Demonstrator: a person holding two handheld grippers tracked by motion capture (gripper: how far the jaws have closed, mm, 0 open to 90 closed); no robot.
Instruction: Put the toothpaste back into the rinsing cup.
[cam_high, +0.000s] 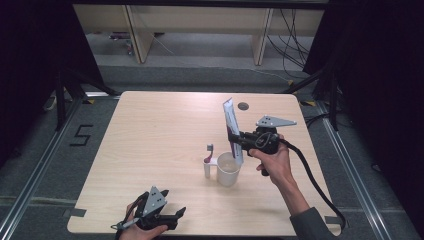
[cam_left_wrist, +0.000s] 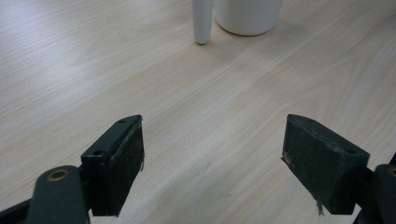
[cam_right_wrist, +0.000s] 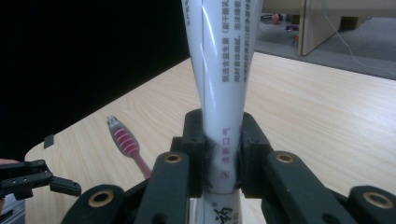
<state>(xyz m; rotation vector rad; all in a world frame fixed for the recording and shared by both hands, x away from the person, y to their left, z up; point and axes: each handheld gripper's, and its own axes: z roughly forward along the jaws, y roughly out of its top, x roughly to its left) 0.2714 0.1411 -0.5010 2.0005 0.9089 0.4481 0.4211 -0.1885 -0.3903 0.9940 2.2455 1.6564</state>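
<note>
Lowering the toothpaste tube (cam_high: 233, 131) into the white cup (cam_high: 227, 170) goes best kept upright, clear of the toothbrush (cam_high: 208, 159) leaning inside. The right gripper (cam_high: 239, 140) pinches the tube; the left gripper (cam_high: 175, 217), jaws spread, rests near the table's (cam_high: 150, 140) near edge.

Toothpaste tube (cam_right_wrist: 226, 93): top cut by upper edge in right gripper view, lower end hidden behind tongs. Cup (cam_left_wrist: 247, 16) and toothbrush handle (cam_left_wrist: 202, 23): cut by upper edge in left gripper view. Tube print in high view too small to read.
</note>
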